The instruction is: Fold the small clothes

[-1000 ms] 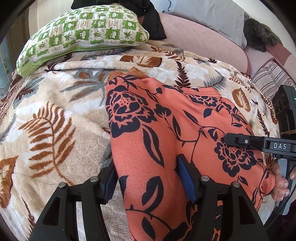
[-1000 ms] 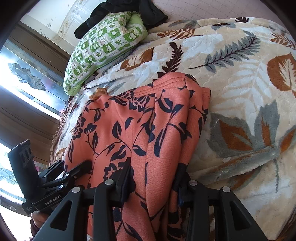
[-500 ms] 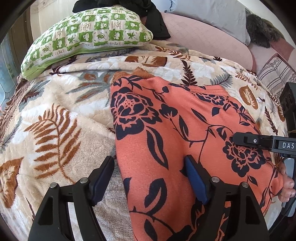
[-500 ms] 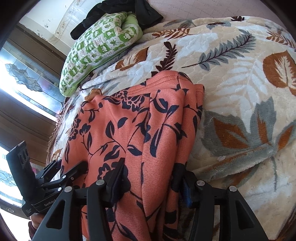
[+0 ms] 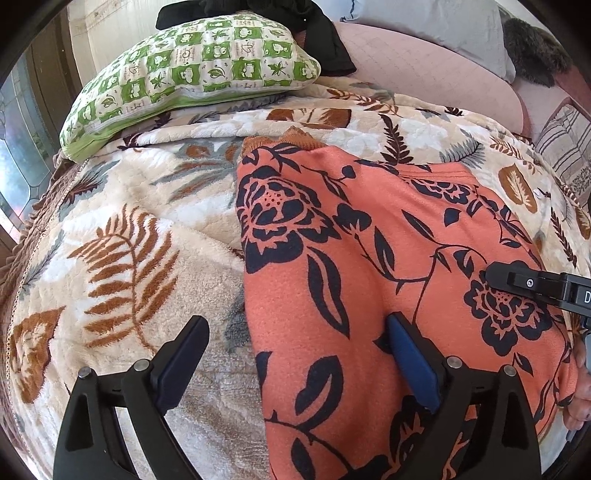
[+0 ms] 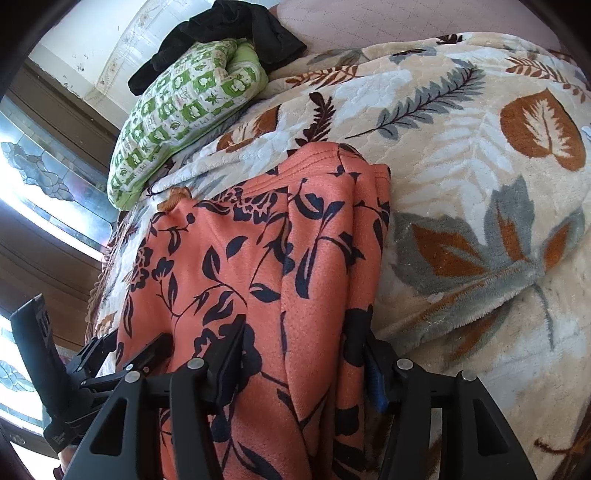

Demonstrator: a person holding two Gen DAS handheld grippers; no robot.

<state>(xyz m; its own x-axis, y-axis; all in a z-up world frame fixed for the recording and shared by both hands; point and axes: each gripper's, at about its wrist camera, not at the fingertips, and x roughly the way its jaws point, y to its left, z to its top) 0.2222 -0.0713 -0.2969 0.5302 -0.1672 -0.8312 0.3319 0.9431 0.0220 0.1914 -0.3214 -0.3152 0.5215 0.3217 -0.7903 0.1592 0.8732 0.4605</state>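
Bright daylight throughout, entering from the window (image 6: 33, 192) at the left, blown out to white glare in the right wrist view. Soft shadows only, under the pillow (image 5: 192, 81) and along the folds of the blanket (image 6: 480, 221). Sharp focus, no motion blur. Strong fisheye bending toward the edges, with black vignette in every corner.

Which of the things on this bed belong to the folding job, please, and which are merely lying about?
In the job:
- orange floral garment, spread on the leaf-print blanket
- left gripper, jaws opening, garment's edge between them
- right gripper, jaws opening astride a fold

Lying about:
- green checked pillow
- black clothing behind it
- grey pillow
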